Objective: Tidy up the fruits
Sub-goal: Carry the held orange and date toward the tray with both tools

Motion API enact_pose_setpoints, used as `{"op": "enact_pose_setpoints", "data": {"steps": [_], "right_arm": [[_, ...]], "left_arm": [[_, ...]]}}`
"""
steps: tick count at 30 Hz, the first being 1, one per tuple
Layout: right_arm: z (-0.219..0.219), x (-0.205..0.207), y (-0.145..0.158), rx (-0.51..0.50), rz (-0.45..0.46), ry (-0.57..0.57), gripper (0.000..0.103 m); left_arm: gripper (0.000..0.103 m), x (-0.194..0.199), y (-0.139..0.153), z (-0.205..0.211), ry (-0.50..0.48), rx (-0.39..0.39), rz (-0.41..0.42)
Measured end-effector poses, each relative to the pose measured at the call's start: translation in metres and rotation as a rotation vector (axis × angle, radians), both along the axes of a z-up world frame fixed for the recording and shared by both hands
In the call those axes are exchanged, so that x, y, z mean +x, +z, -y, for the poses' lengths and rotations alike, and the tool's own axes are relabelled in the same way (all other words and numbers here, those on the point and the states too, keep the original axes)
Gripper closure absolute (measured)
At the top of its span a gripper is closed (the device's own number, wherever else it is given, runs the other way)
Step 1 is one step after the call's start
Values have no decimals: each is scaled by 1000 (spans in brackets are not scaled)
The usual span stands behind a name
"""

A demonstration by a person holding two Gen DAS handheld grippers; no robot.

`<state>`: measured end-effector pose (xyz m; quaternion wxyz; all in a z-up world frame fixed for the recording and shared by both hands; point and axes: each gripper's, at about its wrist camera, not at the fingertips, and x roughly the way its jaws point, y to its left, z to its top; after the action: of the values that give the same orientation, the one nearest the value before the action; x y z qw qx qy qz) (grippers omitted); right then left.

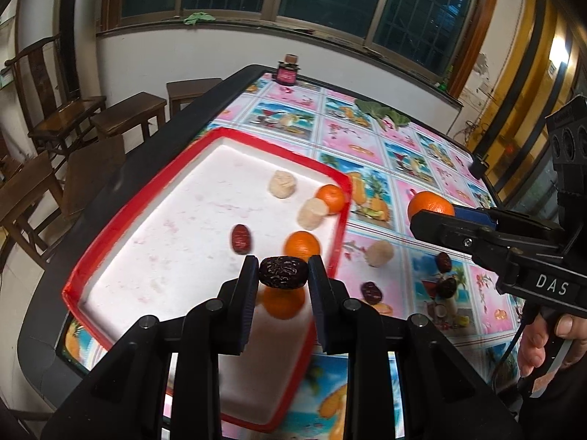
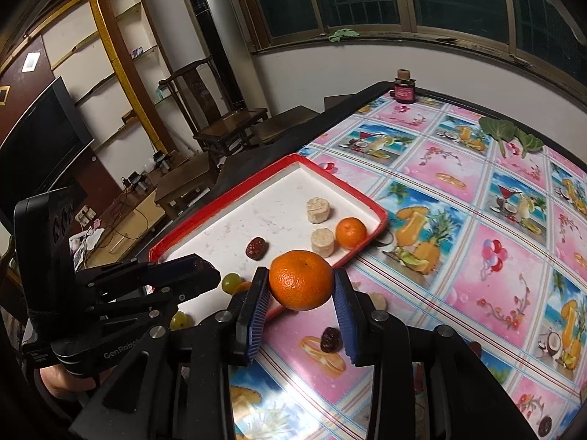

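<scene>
Right now both my tongs are loaded and I am in the carry step, bringing fruit to the red-rimmed tray (image 1: pixel 205 135). My left tongs (image 1: pixel 282 275) are nearly closed, pinching a dark wrinkled date (image 1: pixel 283 272) by its ends; it hangs over the near right part of the tray, above an orange (image 1: pixel 284 302) lying there. My right tongs (image 2: pixel 301 282) are closed on a tangerine (image 2: pixel 301 280), held off the surface (image 2: pixel 458 242) just outside the tray's near right edge. Inside the tray already lie another date (image 1: pixel 240 238), two pale round cakes (image 1: pixel 281 183) and more oranges (image 1: pixel 330 198). Out on the patterned cloth I see one pale cake (image 1: pixel 379 253) and a few dates (image 1: pixel 371 291) waiting. Next, I judge, the left needs a bare white patch to lower onto before letting go, clear of the orange beneath, so the date does not bounce. The right has to cross the red rim and set the tangerine down low, since a round fruit dropped from height would likely roll.
</scene>
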<state>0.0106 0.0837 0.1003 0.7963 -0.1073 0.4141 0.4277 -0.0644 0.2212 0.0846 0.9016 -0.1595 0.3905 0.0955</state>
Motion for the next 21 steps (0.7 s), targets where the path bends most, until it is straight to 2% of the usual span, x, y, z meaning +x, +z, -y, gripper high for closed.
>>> {"op": "enact_pose_setpoints", "data": {"steps": [10, 16, 21], "right_arm": [[-41, 8, -6, 30, -45, 56, 68], [-73, 23, -25, 40, -114, 86, 68], [-99, 39, -50, -7, -127, 71, 68]], "left_arm": [[78, -8, -14, -38, 67, -23, -15], [78, -6, -29, -53, 94, -45, -42], [78, -4, -40, -58, 97, -53, -63]]}}
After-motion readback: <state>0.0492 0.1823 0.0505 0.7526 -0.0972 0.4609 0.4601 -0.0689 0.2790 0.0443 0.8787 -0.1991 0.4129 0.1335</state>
